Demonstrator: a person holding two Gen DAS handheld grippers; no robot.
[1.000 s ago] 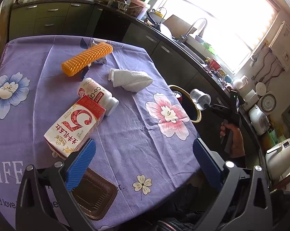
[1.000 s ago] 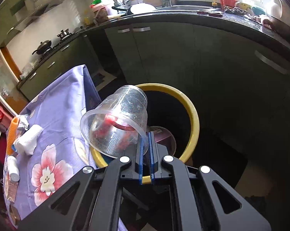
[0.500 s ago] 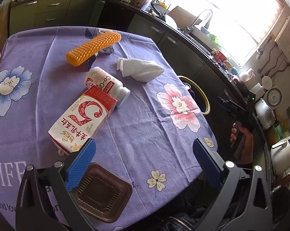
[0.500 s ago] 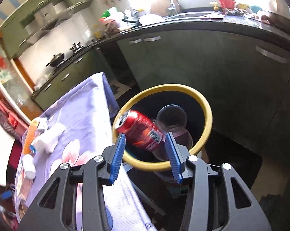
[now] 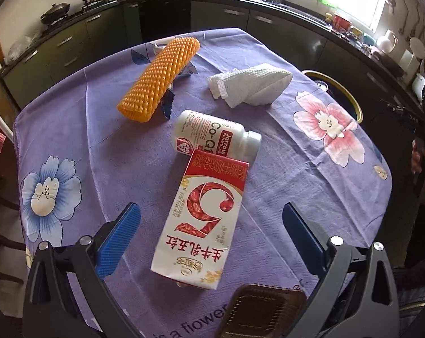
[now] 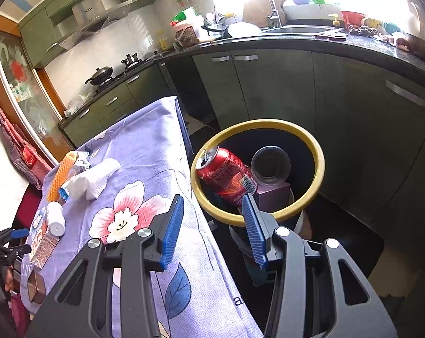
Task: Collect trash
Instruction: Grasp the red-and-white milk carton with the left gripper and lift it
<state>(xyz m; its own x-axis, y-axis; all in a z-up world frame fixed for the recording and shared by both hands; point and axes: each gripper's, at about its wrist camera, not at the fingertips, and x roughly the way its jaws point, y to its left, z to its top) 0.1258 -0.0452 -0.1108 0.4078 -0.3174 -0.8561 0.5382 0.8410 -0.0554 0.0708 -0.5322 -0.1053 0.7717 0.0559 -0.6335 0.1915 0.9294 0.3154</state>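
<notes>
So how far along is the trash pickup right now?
Done: a red can and a clear cup lie in the yellow-rimmed bin. In hand: nothing; the right gripper is open and empty, the left gripper open over the milk carton. Left on the table: carton, pill bottle, tissue, orange roll, brown tray.

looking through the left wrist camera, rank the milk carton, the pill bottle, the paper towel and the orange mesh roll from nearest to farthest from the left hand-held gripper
1. Milk carton: between the open left hand-held gripper's fingers.
2. Pill bottle: just past the carton's far end.
3. and 4. Paper towel, far right, and orange mesh roll, far left: too close to call.
</notes>
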